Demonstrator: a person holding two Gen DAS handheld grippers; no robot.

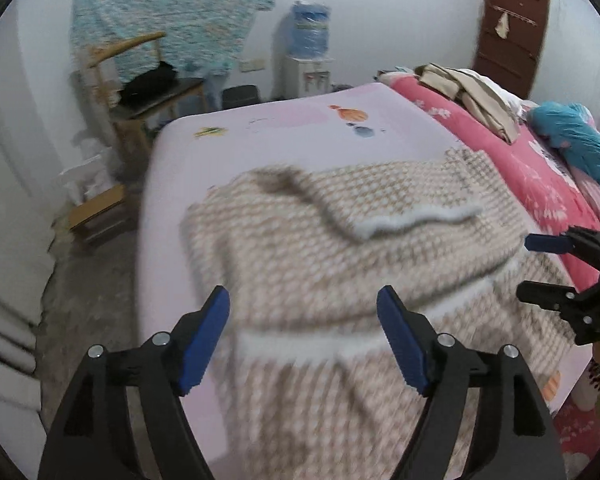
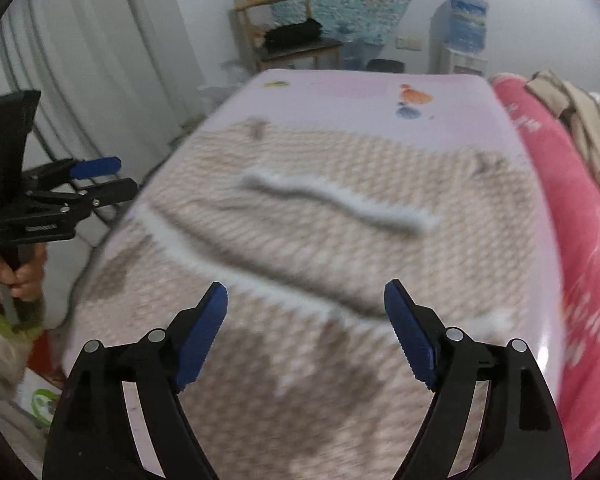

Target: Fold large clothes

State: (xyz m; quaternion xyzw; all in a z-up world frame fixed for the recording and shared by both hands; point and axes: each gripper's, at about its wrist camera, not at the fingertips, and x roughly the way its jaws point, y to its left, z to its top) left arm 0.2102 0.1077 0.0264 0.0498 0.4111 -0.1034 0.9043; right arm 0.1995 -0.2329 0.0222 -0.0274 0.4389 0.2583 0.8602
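Item: beige-and-white checked knit blanket with pale fleecy edging (image 2: 340, 216), lying partly folded on the lilac-sheeted bed (image 2: 340, 88). Soft, limp, probably bulky; best taken at the fleecy hem corners. Left tongs (image 1: 303, 308): released, nothing held. Right tongs (image 2: 305, 304): released, nothing held.

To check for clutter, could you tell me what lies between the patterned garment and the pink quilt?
Only a bare strip of the lilac sheet, seen in the right wrist view, separates the garment from the quilt.

Soft even light, motion blur, fisheye vignette
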